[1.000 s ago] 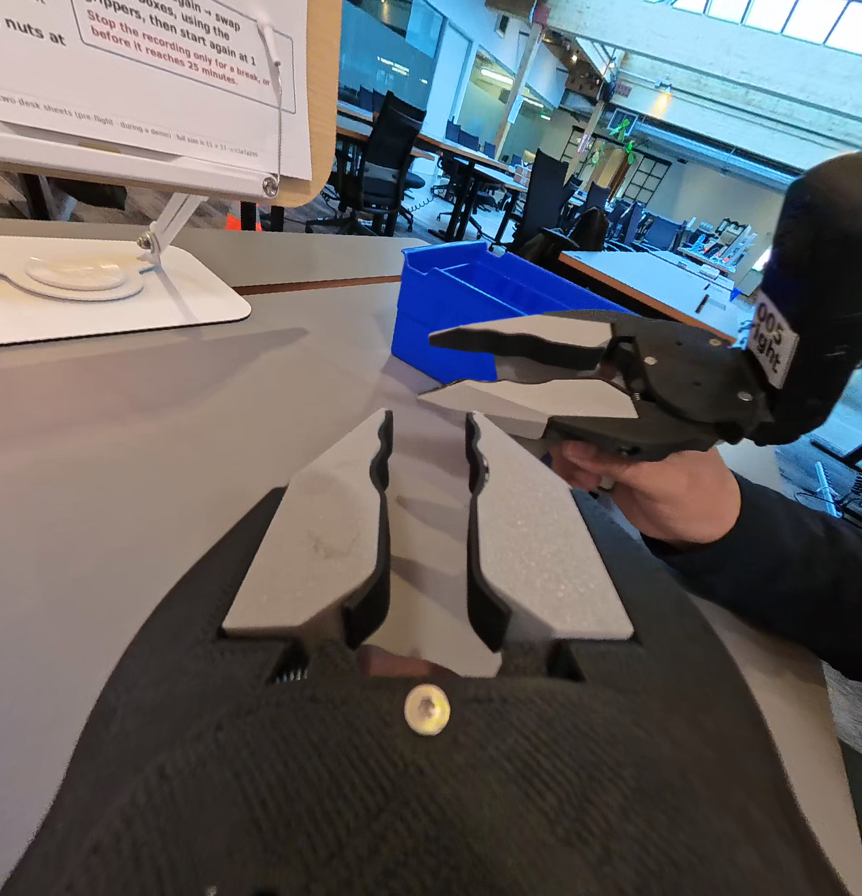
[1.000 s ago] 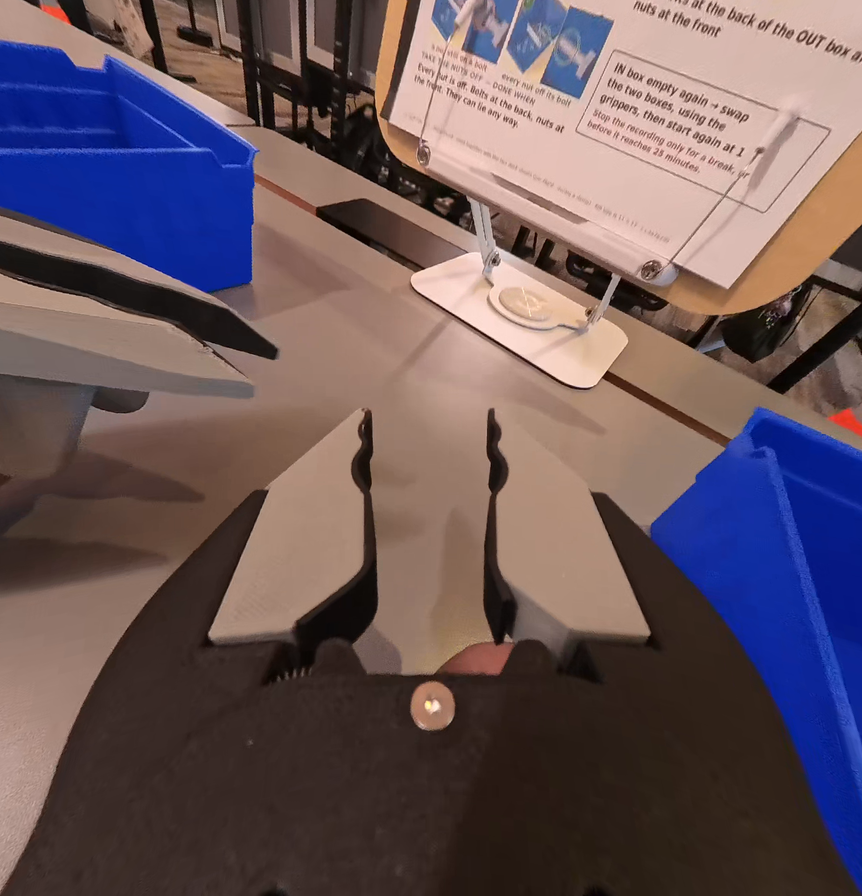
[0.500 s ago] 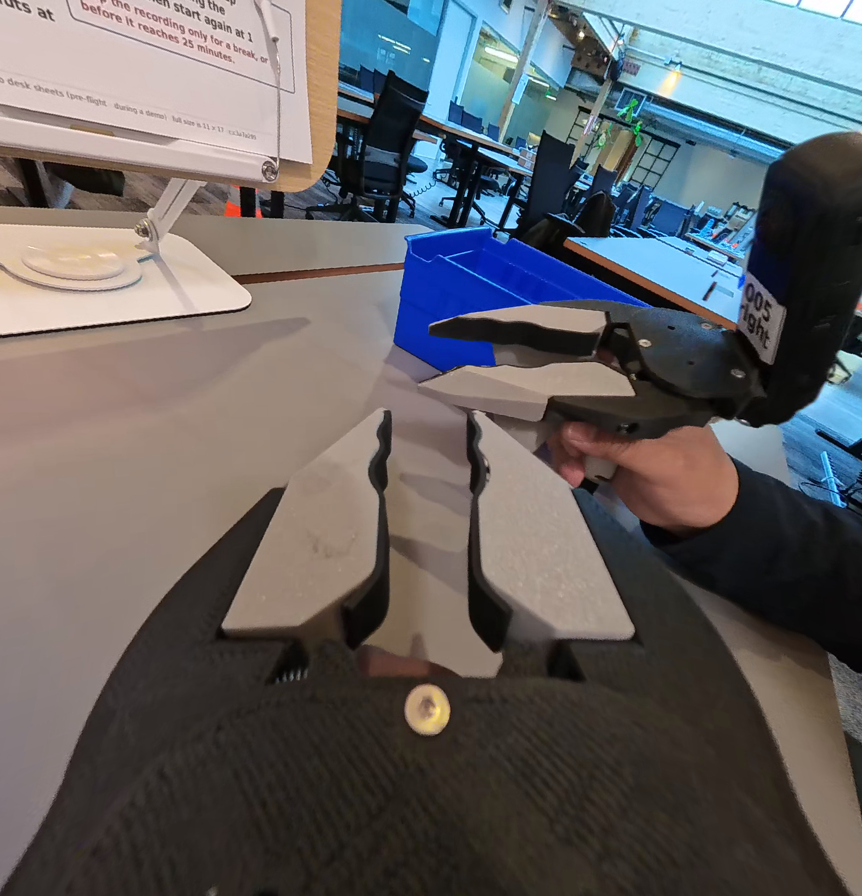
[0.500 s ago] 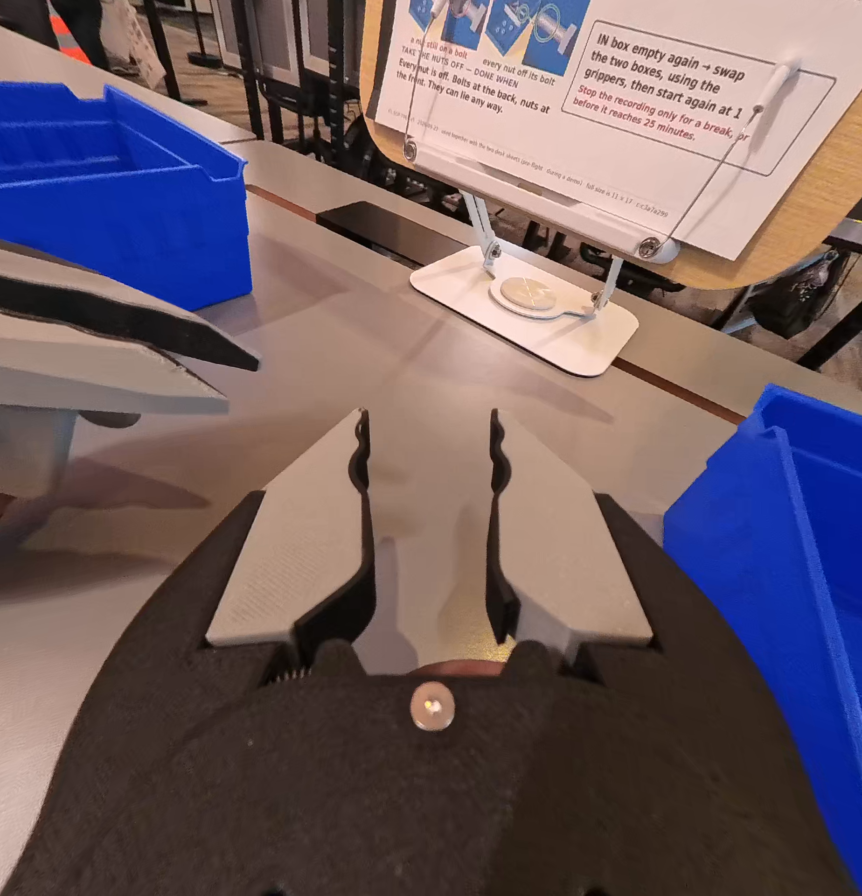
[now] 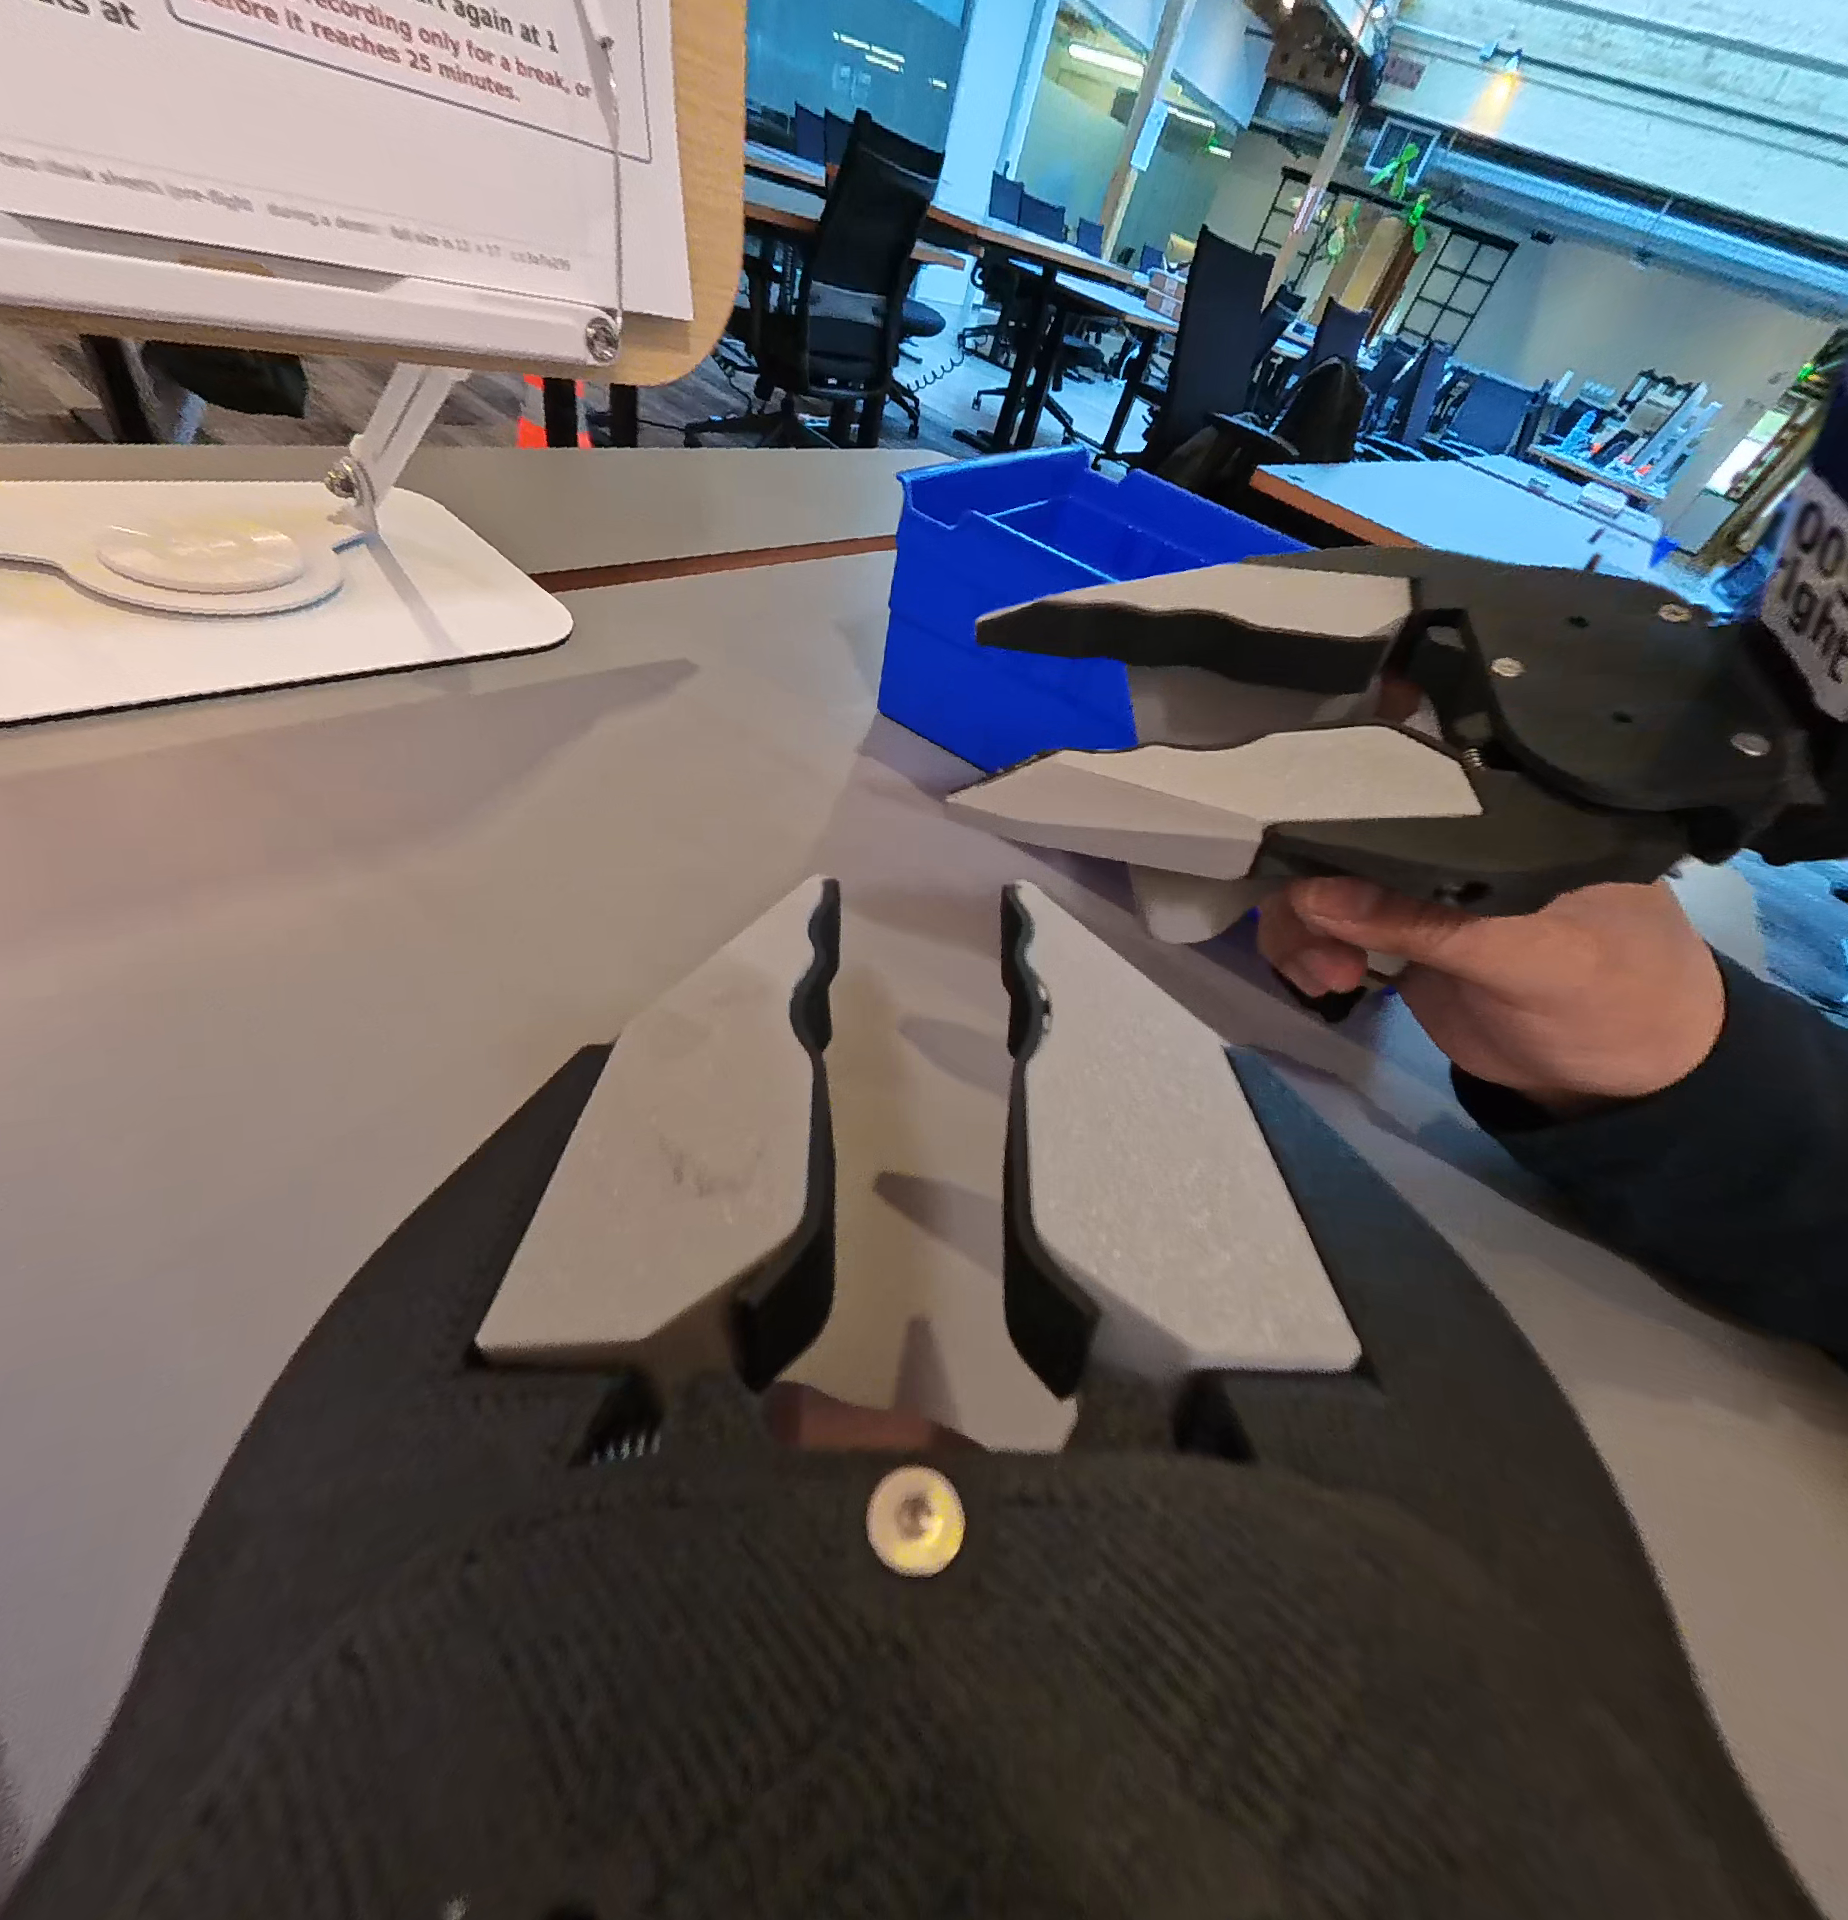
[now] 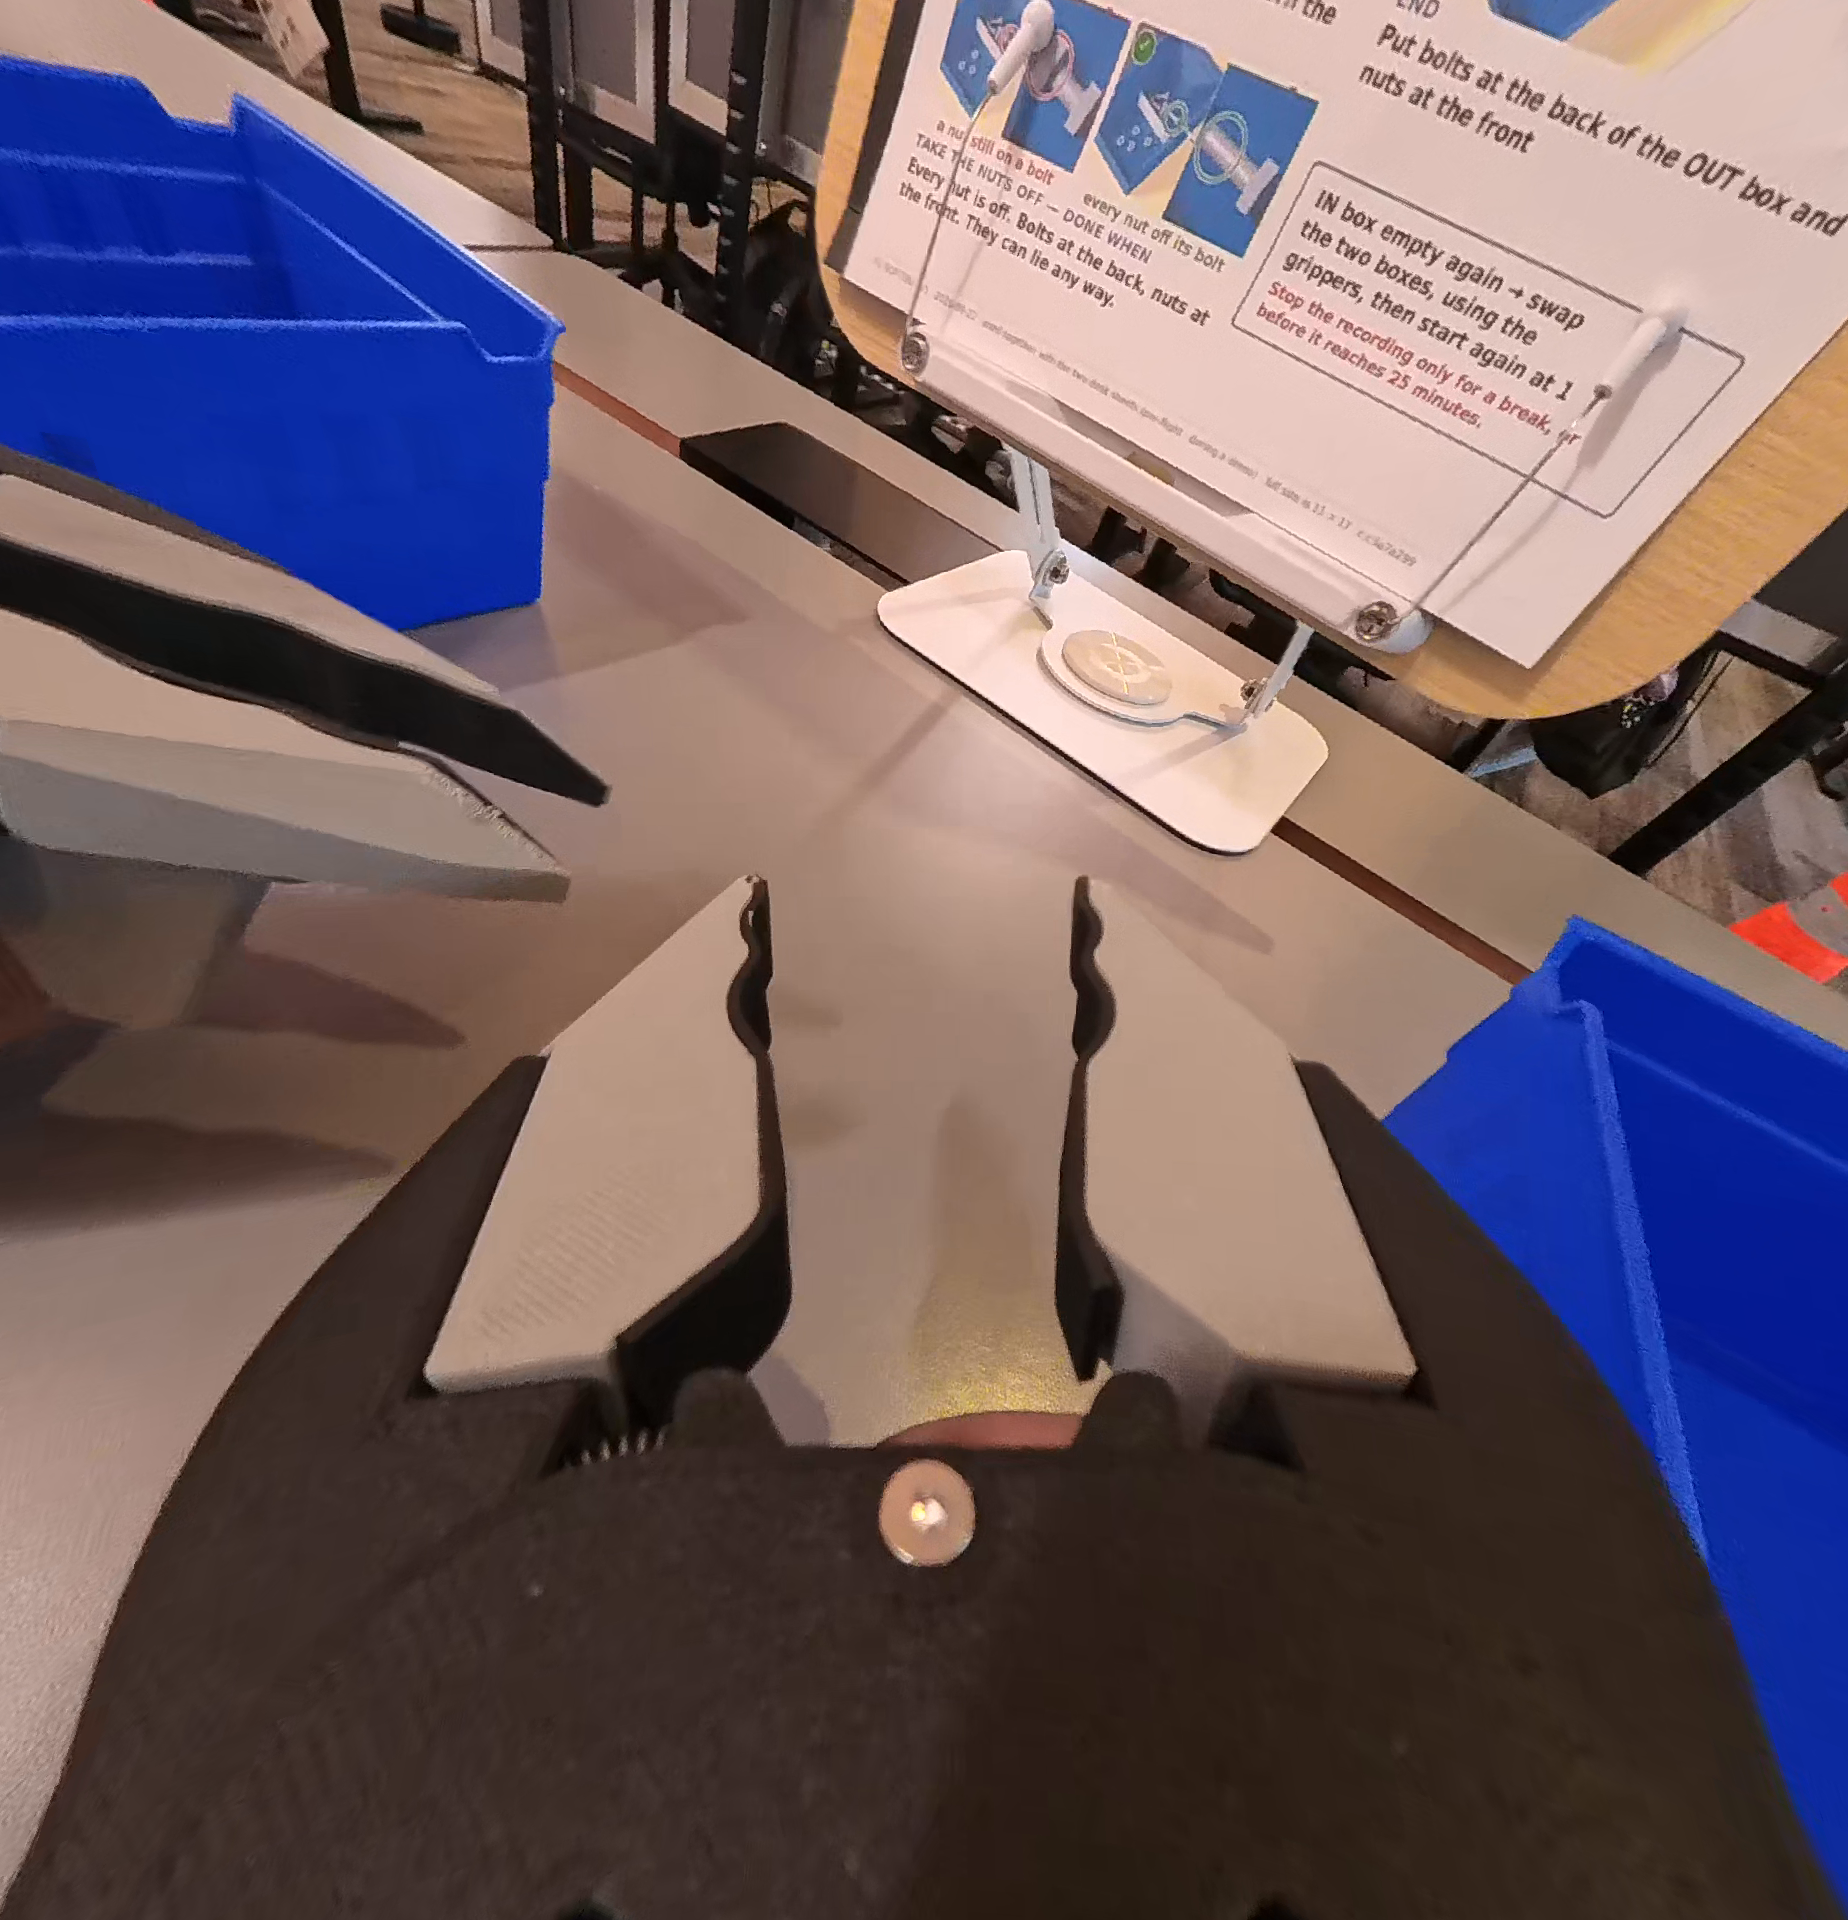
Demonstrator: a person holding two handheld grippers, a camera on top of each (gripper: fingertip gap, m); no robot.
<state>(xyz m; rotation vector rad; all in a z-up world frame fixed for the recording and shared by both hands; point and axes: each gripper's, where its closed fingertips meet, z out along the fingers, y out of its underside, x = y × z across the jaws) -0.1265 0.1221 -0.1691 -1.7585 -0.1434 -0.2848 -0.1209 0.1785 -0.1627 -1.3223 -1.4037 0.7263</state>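
A stand (image 6: 1107, 696) sits at the table's (image 6: 847, 790) back, between two bins (image 6: 276, 416) (image 6: 1678, 1247).

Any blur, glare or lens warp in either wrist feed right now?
Left wrist view: fisheye bends the table edge; instruction sheet blurred; soft finger shadows. Right wrist view: the left gripper at the frame edge is soft; yellowish glare between the right gripper fingers.

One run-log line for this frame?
left gripper: open, empty, over grey table | right gripper: open, empty | blue bins either side | sheet stand ahead
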